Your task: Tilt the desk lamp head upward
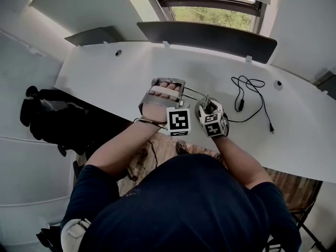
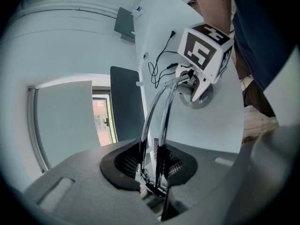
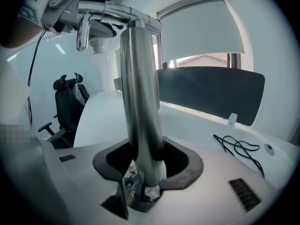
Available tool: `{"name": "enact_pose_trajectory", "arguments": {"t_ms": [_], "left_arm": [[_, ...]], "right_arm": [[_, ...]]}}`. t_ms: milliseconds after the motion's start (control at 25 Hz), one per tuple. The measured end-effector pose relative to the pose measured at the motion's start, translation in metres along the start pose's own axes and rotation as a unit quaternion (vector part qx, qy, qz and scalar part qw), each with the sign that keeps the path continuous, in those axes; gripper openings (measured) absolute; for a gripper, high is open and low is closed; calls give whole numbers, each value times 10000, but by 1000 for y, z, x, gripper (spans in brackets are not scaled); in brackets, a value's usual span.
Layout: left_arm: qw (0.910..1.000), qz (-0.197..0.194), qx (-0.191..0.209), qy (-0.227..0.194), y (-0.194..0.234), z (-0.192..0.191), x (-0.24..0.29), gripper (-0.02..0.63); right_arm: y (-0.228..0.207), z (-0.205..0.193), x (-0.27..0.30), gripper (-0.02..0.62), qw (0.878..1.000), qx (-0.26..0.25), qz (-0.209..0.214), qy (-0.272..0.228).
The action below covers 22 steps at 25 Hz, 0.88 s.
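A chrome desk lamp stands on the white desk [image 1: 105, 72] right in front of me. My right gripper [image 1: 208, 106] is shut on its thick upright post [image 3: 140, 102] just above the round base [image 2: 202, 100]. The post fills the notch between the right gripper [image 3: 145, 175] jaws. My left gripper [image 1: 169, 83] is shut on the lamp's two thin chrome arm rods [image 2: 159, 111], which run from between the left gripper [image 2: 152, 175] jaws down to the base. The lamp's head end [image 3: 99, 34] shows at the top of the post, partly hidden by the left gripper.
A loose black cable [image 1: 252, 96] lies on the desk to the right of the lamp. A dark divider panel [image 1: 207, 35] stands along the far edge under the window [image 1: 210, 12]. A black office chair [image 1: 47, 114] sits left of the desk.
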<state>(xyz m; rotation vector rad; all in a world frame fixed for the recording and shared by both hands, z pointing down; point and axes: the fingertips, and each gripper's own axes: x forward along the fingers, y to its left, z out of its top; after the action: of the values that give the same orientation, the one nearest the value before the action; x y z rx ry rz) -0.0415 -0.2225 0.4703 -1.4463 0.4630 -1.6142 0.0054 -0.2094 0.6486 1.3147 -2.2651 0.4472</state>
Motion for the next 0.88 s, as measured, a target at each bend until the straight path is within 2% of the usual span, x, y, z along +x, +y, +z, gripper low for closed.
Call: {"name": "enact_pose_trajectory", "arguments": {"t_ms": [320, 480, 680, 880], "left_arm": [[9992, -135, 369, 22, 0, 5, -10, 87], [9994, -123, 313, -52, -4, 8, -9, 87], [9990, 113, 405, 132, -4, 0, -9, 87], [9992, 274, 274, 118, -4, -3, -16, 91]], "right_arm": [[4, -1, 0, 176, 9999, -101, -50, 31], [6, -2, 0, 178, 9997, -227, 18, 23], [9, -3, -1, 184, 9981, -558, 239, 112], [9, 0, -12, 198, 9961, -846, 182, 194]]}}
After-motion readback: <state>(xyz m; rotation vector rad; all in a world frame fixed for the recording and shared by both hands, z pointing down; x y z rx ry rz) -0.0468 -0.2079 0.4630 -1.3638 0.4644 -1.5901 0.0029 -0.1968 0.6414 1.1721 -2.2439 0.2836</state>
